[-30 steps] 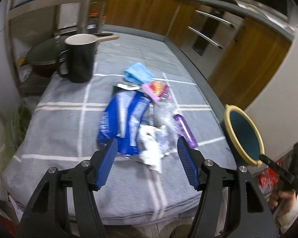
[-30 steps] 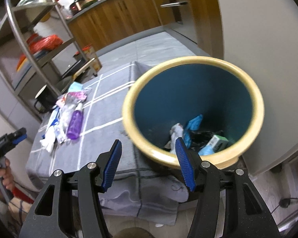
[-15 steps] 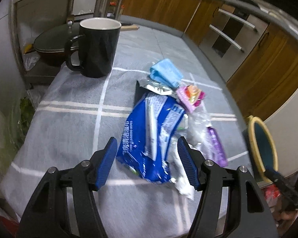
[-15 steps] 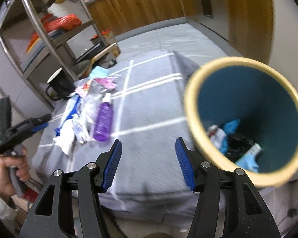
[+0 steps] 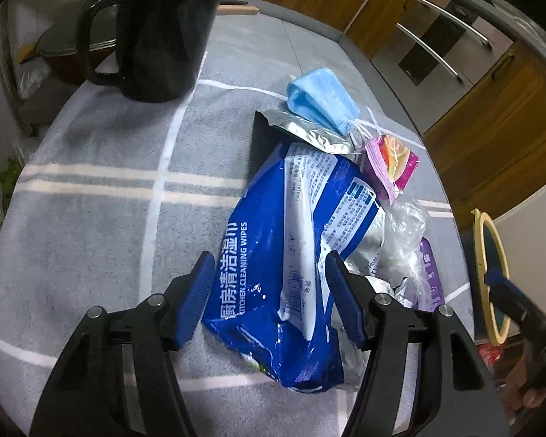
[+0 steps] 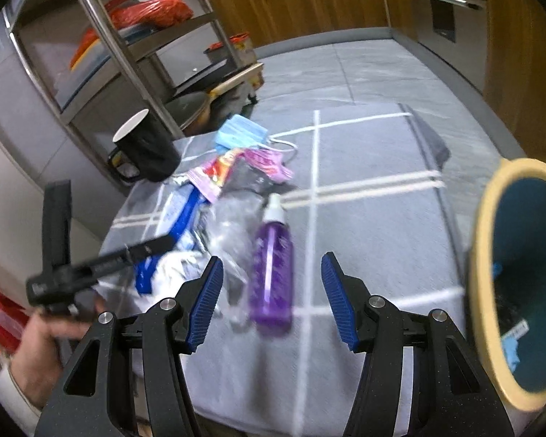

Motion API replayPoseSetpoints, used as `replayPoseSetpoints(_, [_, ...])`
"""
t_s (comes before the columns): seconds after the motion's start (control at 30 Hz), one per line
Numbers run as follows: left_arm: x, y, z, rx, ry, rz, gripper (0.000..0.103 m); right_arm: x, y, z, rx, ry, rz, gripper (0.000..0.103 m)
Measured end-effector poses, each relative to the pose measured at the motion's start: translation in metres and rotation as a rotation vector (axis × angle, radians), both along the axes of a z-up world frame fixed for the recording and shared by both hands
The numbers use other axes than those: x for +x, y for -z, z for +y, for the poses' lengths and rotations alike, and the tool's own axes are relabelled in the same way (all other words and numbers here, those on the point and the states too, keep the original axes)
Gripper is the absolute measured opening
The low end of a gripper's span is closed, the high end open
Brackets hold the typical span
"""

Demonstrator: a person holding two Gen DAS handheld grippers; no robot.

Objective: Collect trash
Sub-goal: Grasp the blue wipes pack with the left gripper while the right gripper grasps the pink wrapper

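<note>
A heap of trash lies on the grey checked cloth point(image 5: 91, 218). Its biggest piece is a blue wipes pack point(image 5: 291, 255). My left gripper point(image 5: 267, 298) hangs open over that pack's near end, one pad to each side, not pressing it. Behind the pack lie a blue face mask point(image 5: 320, 98), a silver foil wrapper point(image 5: 309, 131), a pink sachet point(image 5: 389, 164) and crumpled clear plastic point(image 5: 404, 233). A purple spray bottle point(image 6: 271, 266) lies flat just ahead of my open right gripper point(image 6: 271, 295). The yellow-rimmed teal bin point(image 6: 520, 273), with trash inside, stands at the right.
A black mug point(image 5: 163, 29) stands at the cloth's far left, near the heap. Behind it are a lidded pan point(image 6: 193, 107) and a metal shelf rack point(image 6: 102, 36) with red bags. Wooden cabinets point(image 5: 491, 102) line the far side. A hand point(image 6: 51, 342) holds the left gripper.
My left gripper has come forward and down onto the blue wipes pack. My right gripper has swung left, away from the bin's mouth, to face the purple bottle.
</note>
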State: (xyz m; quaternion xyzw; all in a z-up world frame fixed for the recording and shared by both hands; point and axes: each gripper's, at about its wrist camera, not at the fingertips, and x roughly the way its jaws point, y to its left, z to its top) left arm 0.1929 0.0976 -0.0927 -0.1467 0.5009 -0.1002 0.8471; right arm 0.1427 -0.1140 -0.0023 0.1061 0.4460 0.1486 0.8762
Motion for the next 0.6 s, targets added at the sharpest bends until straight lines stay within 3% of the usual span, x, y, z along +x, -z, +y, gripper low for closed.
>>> replayPoseSetpoints(0.3, [-0.002, 0.002, -0.002, 0.014, 0.009, -0.028, 0.053, 0.057, 0.004, 0.041, 0.050, -0.017, 0.018, 0.058])
replayPoseSetpoints(0.6, [-0.006, 0.003, 0.001, 0.014, 0.018, -0.040, 0.053, 0.114, 0.016, 0.066, -0.048, -0.027, 0.032, 0.063])
